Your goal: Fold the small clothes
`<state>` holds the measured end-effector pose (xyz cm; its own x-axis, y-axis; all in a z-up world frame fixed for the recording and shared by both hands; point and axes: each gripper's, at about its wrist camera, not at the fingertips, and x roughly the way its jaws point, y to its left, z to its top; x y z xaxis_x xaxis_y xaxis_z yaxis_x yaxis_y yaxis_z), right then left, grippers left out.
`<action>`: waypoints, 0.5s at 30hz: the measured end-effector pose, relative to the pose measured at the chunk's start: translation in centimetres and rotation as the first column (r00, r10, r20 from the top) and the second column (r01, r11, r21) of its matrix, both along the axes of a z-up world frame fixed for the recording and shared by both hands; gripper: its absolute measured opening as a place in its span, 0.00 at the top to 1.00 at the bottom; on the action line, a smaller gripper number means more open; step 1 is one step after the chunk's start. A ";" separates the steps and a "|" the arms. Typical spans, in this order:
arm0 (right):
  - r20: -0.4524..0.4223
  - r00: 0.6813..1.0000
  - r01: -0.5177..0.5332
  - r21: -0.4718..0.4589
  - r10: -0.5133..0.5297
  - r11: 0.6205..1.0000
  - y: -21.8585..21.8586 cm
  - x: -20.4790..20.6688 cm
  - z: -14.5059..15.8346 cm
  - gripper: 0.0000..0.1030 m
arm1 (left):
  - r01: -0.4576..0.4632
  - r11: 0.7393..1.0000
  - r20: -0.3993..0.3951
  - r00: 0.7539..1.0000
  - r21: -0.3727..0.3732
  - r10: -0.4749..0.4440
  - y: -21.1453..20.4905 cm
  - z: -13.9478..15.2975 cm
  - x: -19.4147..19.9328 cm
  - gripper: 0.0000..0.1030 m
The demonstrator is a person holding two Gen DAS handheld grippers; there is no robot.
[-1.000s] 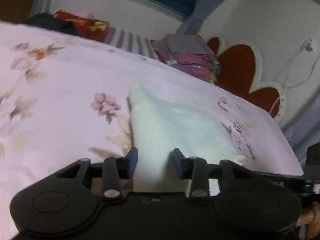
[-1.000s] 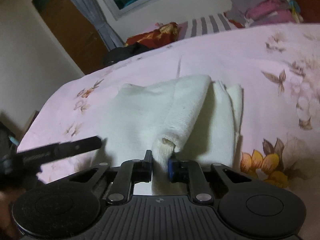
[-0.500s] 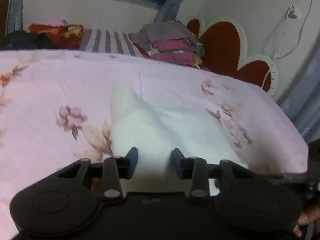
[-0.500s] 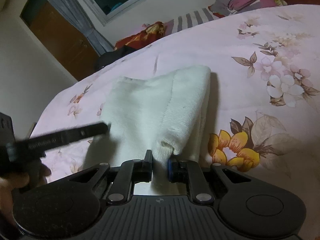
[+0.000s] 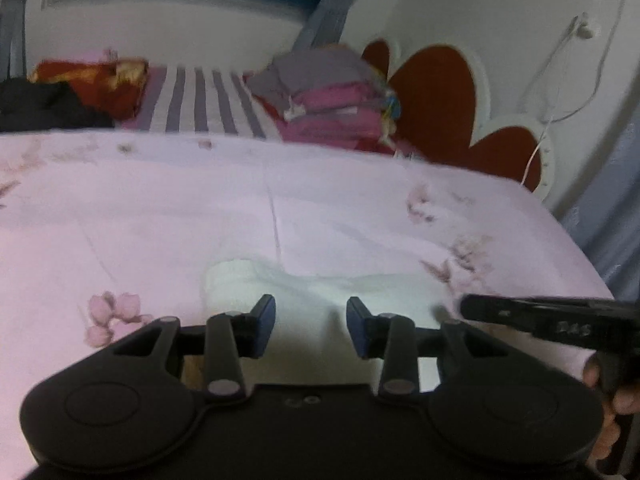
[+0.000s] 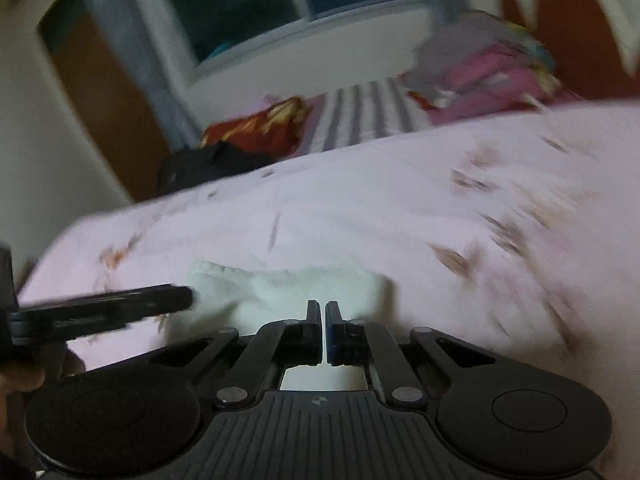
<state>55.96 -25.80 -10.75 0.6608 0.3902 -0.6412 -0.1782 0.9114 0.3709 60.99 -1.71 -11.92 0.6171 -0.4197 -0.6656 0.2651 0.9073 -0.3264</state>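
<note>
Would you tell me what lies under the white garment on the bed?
The white garment lies directly on the pink floral bedspread, which shows all around it. Whatever sits beneath its folded layers is covered.

**Bedroom with a flowered pink bed and a dark window**

A bed (image 5: 160, 216) under a pale pink sheet with faded flower prints fills the foreground. Behind it lie a striped cover (image 5: 200, 104), a red patterned cushion (image 5: 100, 80), a dark bundle (image 5: 44, 108) and a stack of folded clothes (image 5: 332, 92) in grey and pink. The wall (image 5: 500, 8) is cream, with a red heart-shaped headboard (image 5: 440, 92) edged in white and a white cable (image 5: 560, 92) hanging down it. A dark window (image 6: 280, 4) has grey curtains (image 6: 132, 60); a brown door (image 6: 100, 92) stands beside it. The light is dim and warm
</note>
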 end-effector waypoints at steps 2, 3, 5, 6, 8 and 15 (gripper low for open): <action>-0.053 0.998 -0.037 -0.072 0.033 0.997 1.8 2.5 -1.6 0.97 | -0.013 1.000 -0.059 0.998 -0.004 0.013 0.2 -1.8 1.5 0.66; -0.093 0.995 -0.047 -0.148 0.034 0.988 2.5 3.6 -3.1 0.97 | -0.008 1.000 -0.106 0.994 -0.004 0.008 0.4 -3.0 1.8 0.65; -0.081 0.997 -0.034 -0.175 0.020 0.984 2.2 3.9 -4.5 0.97 | -0.016 0.998 -0.100 0.995 -0.067 0.009 1.4 -3.7 1.4 0.65; -0.093 0.996 -0.025 -0.159 0.010 0.987 1.9 3.9 -4.5 0.97 | -0.020 0.996 -0.102 0.995 -0.085 0.012 1.8 -3.6 1.2 0.65; -0.087 0.996 -0.026 -0.197 0.009 0.980 2.0 3.4 -4.3 0.97 | -0.024 0.996 -0.092 0.996 -0.087 0.016 2.3 -3.1 0.6 0.66; -0.023 0.996 -0.087 -0.083 0.086 0.993 3.3 -1.7 -0.8 0.97 | 0.041 0.998 0.022 0.999 -0.055 -0.040 1.9 -0.8 -4.4 0.66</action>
